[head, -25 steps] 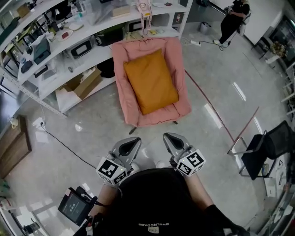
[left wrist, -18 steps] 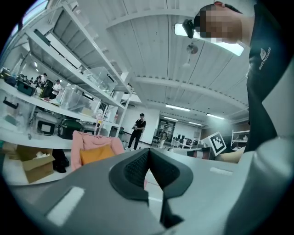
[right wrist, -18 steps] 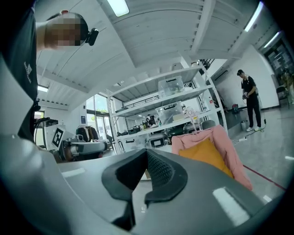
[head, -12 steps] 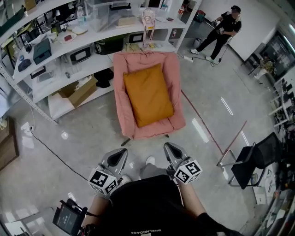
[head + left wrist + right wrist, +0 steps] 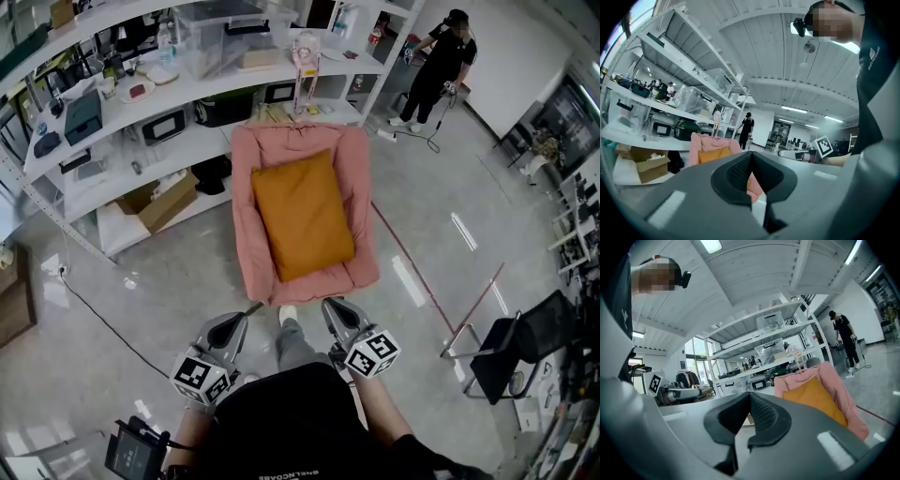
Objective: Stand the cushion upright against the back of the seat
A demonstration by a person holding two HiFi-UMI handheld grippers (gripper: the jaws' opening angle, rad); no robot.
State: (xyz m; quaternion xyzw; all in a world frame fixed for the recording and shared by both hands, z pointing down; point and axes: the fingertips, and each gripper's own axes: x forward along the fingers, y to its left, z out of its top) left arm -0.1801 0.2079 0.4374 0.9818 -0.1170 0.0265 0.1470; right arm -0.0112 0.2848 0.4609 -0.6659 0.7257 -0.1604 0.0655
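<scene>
With the cushion (image 5: 302, 216) lying seemingly flat on the seat (image 5: 246, 239) ahead, the closed, empty left gripper (image 5: 236, 325) and right gripper (image 5: 335, 311) should open wide before taking its near corners.

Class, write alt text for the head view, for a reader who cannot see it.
An orange cushion lies on a pink chair, seen from above. The left gripper and right gripper, both shut and empty, point toward it without touching. White shelving stands behind.

On seat (image 5: 246, 234) lies cushion (image 5: 302, 216); shelving (image 5: 187, 111) behind seat; cardboard box (image 5: 157, 195) left of seat.
</scene>
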